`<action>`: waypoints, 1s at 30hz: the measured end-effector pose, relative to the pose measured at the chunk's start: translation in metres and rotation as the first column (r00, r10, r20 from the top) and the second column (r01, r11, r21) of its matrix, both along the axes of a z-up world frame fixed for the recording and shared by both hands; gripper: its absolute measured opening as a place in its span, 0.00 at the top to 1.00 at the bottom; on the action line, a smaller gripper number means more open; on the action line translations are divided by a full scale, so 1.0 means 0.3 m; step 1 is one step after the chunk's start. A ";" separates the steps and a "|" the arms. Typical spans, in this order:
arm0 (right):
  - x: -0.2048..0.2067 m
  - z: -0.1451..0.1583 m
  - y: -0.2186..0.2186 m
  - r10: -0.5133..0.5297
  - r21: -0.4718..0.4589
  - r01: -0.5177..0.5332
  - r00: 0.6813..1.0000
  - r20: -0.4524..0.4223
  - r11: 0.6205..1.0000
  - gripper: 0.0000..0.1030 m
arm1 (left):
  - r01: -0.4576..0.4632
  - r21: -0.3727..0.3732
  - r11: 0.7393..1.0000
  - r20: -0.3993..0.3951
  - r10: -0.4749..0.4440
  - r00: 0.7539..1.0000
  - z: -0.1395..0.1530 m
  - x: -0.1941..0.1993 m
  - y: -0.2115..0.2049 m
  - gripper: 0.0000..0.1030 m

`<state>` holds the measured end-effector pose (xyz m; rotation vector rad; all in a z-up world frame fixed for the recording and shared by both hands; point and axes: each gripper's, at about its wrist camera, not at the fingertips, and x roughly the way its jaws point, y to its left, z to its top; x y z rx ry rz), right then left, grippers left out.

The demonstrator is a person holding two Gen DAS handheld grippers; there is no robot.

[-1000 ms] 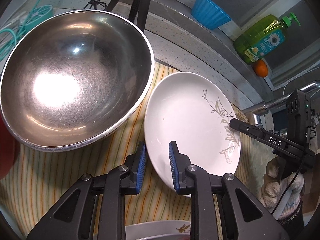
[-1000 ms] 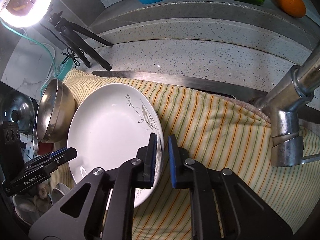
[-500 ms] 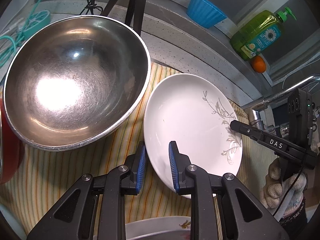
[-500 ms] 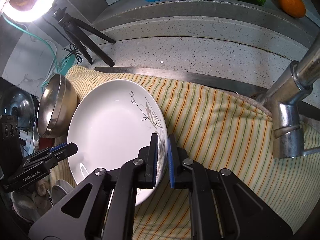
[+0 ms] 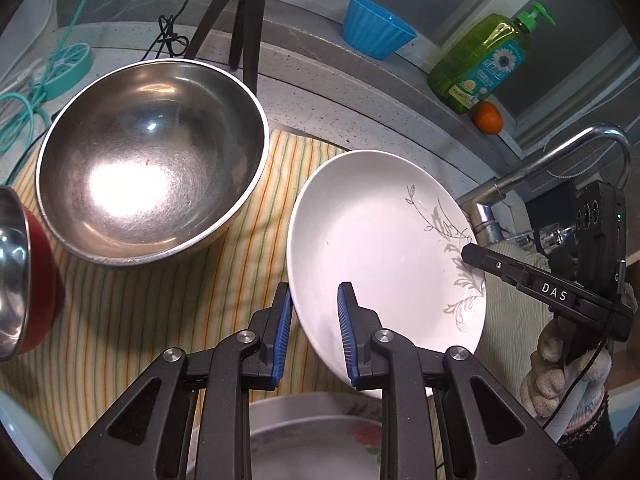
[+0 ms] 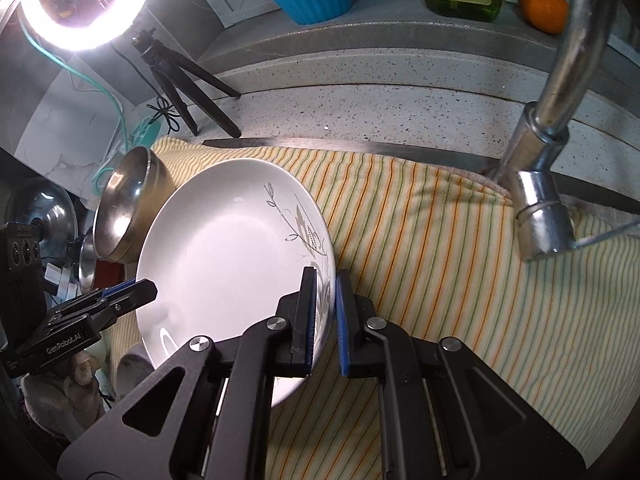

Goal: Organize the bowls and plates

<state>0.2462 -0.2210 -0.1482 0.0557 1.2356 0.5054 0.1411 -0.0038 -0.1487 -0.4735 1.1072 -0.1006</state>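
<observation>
A white plate with a grey leaf pattern (image 5: 380,240) (image 6: 224,248) is held tilted above the striped cloth. My right gripper (image 6: 325,316) is shut on its patterned rim. My left gripper (image 5: 313,334) straddles the opposite rim with its jaws a little apart, and a gap shows beside the plate edge. A large steel bowl (image 5: 148,160) (image 6: 128,200) sits on the cloth to the left of the plate. A floral plate (image 5: 320,440) lies below my left gripper.
A red-sided steel bowl (image 5: 20,280) is at the far left. A faucet (image 6: 548,168) stands over the cloth at right. A blue cup (image 5: 376,36), soap bottle (image 5: 484,64) and orange (image 5: 488,118) sit on the back ledge. A tripod (image 6: 180,80) stands on the counter.
The plate has been lifted and tilted up off the cloth, held by my right gripper. Both grippers have risen and drawn back; the steel bowl looks smaller and farther.
</observation>
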 end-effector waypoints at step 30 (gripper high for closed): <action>-0.547 0.082 0.078 -0.001 0.064 0.003 0.999 -0.042 0.998 0.91 | 0.094 0.008 0.996 -0.011 -0.094 0.996 0.086 -0.378 0.137 0.80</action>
